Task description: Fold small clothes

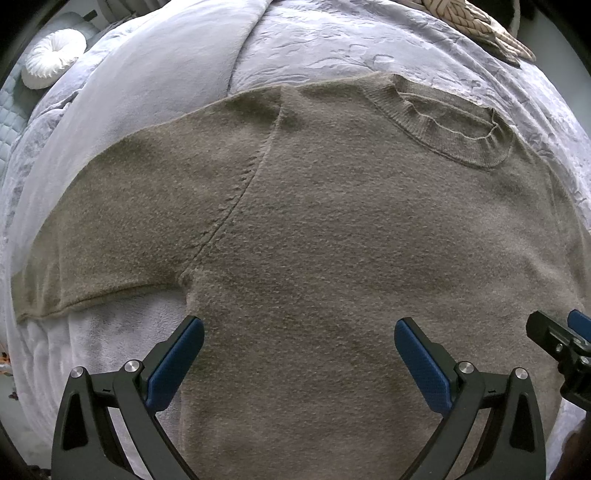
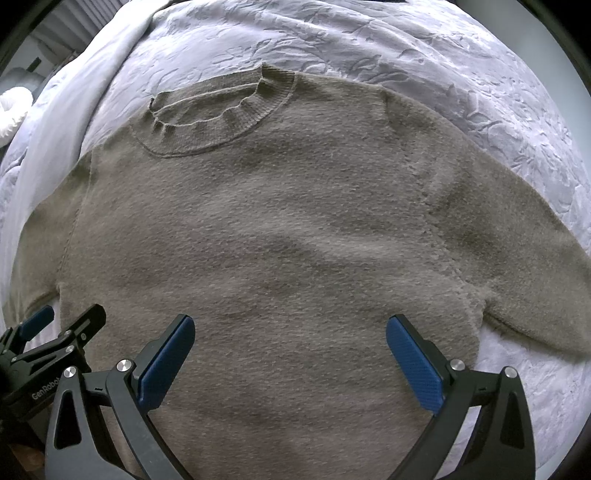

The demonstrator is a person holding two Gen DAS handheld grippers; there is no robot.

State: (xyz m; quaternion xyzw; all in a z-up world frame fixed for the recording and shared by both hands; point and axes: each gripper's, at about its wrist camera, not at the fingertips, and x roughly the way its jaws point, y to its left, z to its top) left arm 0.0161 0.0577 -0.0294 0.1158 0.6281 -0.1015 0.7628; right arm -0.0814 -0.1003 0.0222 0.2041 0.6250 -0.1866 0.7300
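A taupe knitted short-sleeved sweater (image 1: 325,229) lies flat and spread out on a pale bed cover, its ribbed collar (image 1: 454,122) at the far side. It also fills the right wrist view (image 2: 288,240), collar (image 2: 218,110) at the upper left. My left gripper (image 1: 299,328) is open and empty, hovering over the sweater's lower body beside the left sleeve (image 1: 122,229). My right gripper (image 2: 290,325) is open and empty over the lower body near the right sleeve (image 2: 517,258). Each gripper shows at the other view's edge.
A pale lilac embossed bed cover (image 1: 332,48) lies under the sweater. A round white cushion (image 1: 51,59) sits at the far left. A beige braided item (image 1: 476,22) lies at the far right edge of the bed.
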